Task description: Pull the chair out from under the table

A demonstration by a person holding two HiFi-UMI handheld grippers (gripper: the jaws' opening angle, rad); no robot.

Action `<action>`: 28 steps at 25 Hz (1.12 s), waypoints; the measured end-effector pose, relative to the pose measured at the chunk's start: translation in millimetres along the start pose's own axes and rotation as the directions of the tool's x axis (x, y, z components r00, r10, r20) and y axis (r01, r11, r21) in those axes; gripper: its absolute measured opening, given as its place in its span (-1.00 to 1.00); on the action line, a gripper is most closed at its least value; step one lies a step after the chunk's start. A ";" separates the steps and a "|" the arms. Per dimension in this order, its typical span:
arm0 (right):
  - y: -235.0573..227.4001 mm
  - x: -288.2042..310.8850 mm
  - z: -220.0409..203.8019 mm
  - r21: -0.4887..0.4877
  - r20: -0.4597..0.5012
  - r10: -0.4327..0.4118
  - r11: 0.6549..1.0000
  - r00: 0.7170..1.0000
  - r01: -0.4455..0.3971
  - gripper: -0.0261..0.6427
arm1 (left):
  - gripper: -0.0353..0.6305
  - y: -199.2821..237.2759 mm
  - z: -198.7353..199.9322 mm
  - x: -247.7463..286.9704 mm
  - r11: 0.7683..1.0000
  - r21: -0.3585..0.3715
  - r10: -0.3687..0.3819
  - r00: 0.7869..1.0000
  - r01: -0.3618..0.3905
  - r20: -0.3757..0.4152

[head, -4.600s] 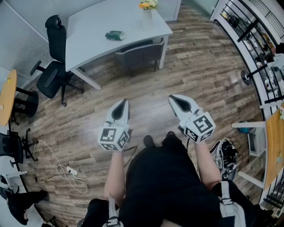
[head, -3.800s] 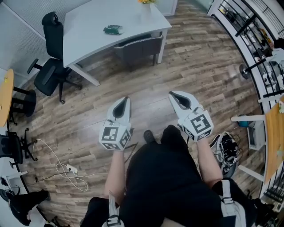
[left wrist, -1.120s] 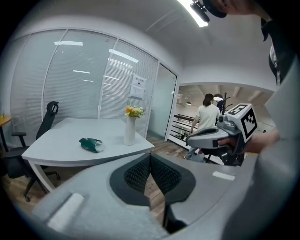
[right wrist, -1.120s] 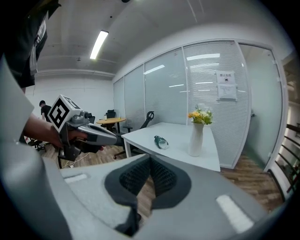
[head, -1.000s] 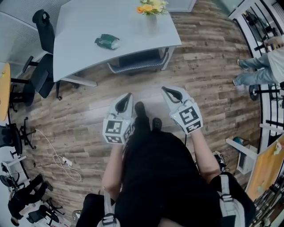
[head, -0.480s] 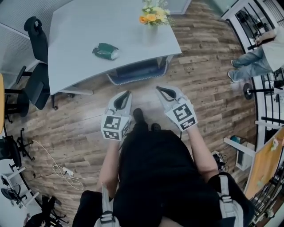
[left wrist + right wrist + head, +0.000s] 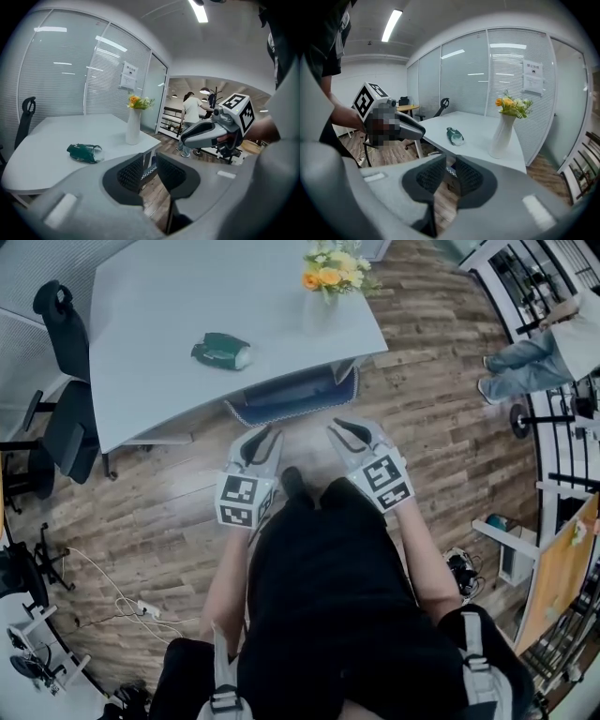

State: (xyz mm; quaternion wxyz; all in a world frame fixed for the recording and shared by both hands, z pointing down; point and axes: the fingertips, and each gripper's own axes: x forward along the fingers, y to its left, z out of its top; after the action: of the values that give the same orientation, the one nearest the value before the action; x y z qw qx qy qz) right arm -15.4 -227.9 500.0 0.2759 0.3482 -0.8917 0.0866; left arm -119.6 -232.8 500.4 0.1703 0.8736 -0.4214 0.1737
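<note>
My two grippers, left (image 7: 266, 433) and right (image 7: 340, 425), have just been opening. Each pair of jaws stands a little apart and grips nothing. Just beyond their tips is the one grey chair (image 7: 295, 395), tucked under the one white table (image 7: 159, 296). On the table stand one white vase (image 7: 317, 310) holding orange and yellow flowers (image 7: 330, 273), and one crumpled green bag (image 7: 221, 351).

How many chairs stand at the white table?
2: a grey chair tucked under the near edge of the table, and a black office chair at its left end. Dark shapes at the frame's left edge may be more.
</note>
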 end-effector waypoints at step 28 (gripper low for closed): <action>-31.6 76.9 -73.7 -0.251 -0.286 0.065 0.958 0.956 -0.140 -0.63 | -0.29 21.9 -67.7 75.1 0.975 0.193 -0.052 0.963 0.106 -0.265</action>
State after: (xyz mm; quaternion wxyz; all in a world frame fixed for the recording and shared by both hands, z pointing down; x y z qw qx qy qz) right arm -9.0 -270.0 602.7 0.4366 0.2452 -0.8652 0.0270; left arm -103.9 -266.5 597.0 0.1394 0.8727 -0.3400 0.3215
